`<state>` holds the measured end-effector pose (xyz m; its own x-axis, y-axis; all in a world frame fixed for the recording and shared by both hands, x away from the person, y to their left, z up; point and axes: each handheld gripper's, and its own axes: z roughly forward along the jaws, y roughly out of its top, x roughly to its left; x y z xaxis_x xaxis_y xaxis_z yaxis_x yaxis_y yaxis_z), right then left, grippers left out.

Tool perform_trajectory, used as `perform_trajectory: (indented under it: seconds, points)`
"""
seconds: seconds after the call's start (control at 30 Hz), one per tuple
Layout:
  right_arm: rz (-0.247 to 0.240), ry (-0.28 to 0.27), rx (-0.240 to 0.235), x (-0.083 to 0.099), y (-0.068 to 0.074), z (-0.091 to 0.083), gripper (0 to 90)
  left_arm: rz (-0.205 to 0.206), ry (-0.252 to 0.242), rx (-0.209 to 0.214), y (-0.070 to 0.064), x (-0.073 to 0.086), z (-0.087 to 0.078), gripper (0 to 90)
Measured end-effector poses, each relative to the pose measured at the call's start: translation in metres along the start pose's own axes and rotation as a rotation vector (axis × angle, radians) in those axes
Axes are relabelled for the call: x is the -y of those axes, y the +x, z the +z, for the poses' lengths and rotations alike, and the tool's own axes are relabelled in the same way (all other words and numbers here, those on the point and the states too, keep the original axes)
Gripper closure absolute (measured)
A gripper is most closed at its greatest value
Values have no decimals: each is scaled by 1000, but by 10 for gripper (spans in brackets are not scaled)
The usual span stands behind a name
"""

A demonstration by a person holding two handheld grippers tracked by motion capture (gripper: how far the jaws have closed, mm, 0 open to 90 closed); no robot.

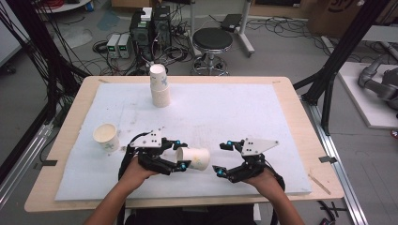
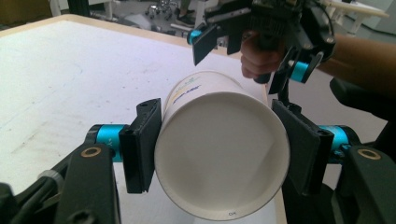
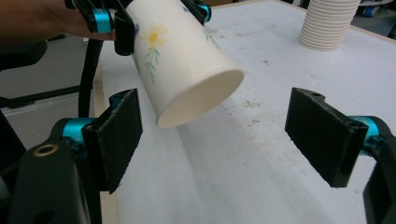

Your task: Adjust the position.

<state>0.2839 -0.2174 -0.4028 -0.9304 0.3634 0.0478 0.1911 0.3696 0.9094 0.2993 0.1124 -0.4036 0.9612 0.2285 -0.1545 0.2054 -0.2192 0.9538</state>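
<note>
A white paper cup with a flower print (image 1: 195, 158) lies sideways in the air just above the white sheet, near the table's front. My left gripper (image 1: 182, 154) is shut on it; in the left gripper view both pads press the cup's (image 2: 219, 154) wide end, which faces that camera. The narrow end (image 3: 198, 100) points toward my right gripper (image 1: 220, 158). That gripper stands open a short way to the right of the cup, and its jaws (image 3: 219, 140) are spread wide with nothing between them.
A tall stack of paper cups (image 1: 160, 89) stands at the back of the white foam sheet (image 1: 244, 112). A single upright cup (image 1: 106, 137) sits at the left. Beyond the wooden table (image 1: 286, 89) are a stool (image 1: 212, 40) and floor cables.
</note>
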Motion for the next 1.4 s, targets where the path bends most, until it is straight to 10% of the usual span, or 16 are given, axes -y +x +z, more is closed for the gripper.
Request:
perform_trajectory:
  seconds: [1.4]
  points:
    - [12, -75, -183, 2, 5, 12, 202, -5, -134, 180, -8, -7, 11, 363]
